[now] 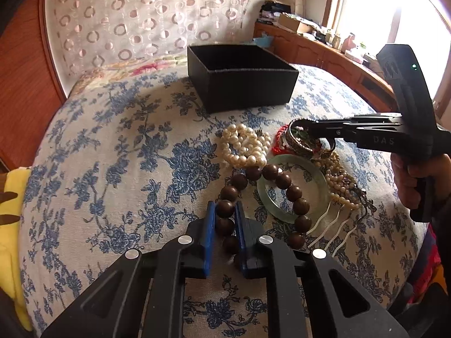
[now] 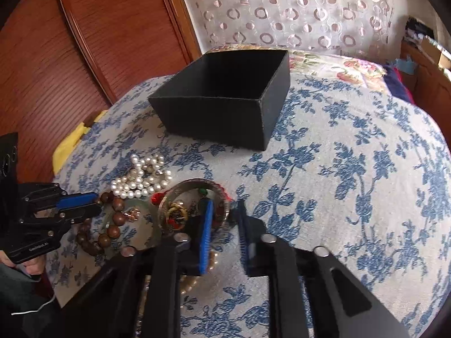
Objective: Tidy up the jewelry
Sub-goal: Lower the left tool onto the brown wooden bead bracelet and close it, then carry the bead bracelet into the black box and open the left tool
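Note:
A pile of jewelry lies on the blue-flowered cloth: a pearl string [image 1: 244, 146], a brown wooden bead bracelet [image 1: 282, 181], a pale green jade bangle [image 1: 293, 183] and a patterned metal bangle [image 1: 300, 138]. My left gripper [image 1: 225, 211] is shut on the wooden bead bracelet, which still rests on the cloth. My right gripper [image 2: 225, 211] is open; its left finger sits inside the metal bangle [image 2: 194, 205] and its right finger outside the rim. The open black box [image 1: 242, 76] stands behind the pile and looks empty in the right wrist view [image 2: 225, 98].
The cloth covers a bed [image 1: 112, 155] with a wooden headboard [image 2: 70, 42] at the left. A yellow cloth [image 1: 11, 225] lies at the left edge. A wooden cabinet [image 1: 324, 48] with clutter stands under the window at the right.

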